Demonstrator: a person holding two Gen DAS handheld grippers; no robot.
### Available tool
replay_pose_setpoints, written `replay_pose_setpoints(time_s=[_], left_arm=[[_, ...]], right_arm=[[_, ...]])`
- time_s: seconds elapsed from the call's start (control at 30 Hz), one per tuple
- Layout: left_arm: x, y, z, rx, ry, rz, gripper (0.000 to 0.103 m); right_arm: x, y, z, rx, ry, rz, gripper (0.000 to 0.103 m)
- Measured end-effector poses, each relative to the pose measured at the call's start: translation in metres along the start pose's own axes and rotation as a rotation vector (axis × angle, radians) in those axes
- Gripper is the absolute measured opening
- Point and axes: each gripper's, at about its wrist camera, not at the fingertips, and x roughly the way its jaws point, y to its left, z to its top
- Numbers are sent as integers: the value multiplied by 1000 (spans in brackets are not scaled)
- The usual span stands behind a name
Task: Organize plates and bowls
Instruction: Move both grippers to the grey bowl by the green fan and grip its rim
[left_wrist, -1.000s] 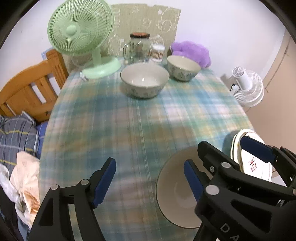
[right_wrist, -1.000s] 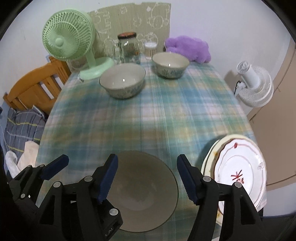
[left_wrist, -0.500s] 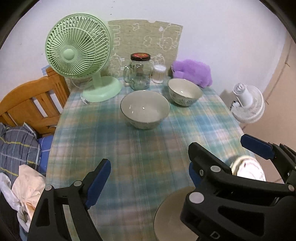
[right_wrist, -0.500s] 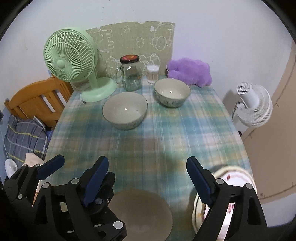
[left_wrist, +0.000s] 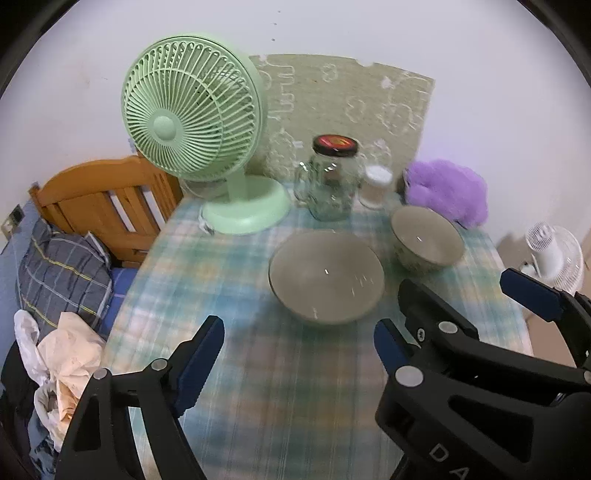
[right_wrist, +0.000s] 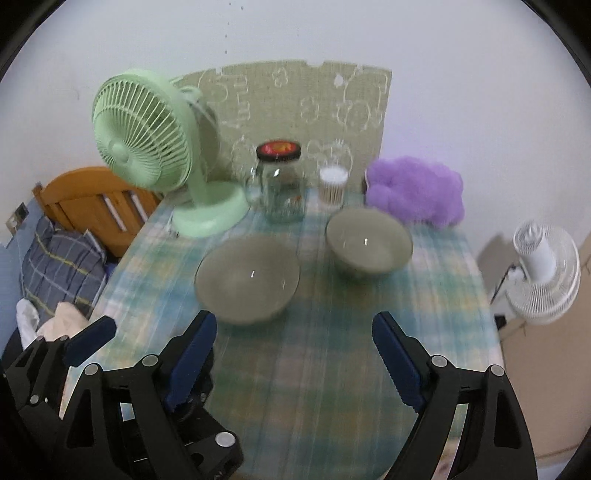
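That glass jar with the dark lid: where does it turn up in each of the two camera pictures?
Left wrist view: the glass jar stands above centre, at the table's far edge, just right of the green fan.
Right wrist view: the glass jar sits a little left of centre, again right of the green fan.
Shared landmark: the purple plush, further right in both.

Pale green plastic desk fan (left_wrist: 192, 122) at table's far left; lidded glass mug jar (left_wrist: 332, 177) beside it. Fluffy purple plush (left_wrist: 447, 192) far right. White floor fan (right_wrist: 546, 273) beyond plaid tablecloth (left_wrist: 280, 387).
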Motion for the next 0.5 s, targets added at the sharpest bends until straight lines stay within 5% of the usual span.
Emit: replay_pose_setpoints(time_s=[0.23, 0.5], left_arm=[[32, -5, 30, -29, 4, 96, 73], [86, -10, 48, -13, 57, 83, 64]], right_arm=[[43, -10, 31, 8, 24, 65, 88], [100, -20, 49, 40, 68, 90, 79]])
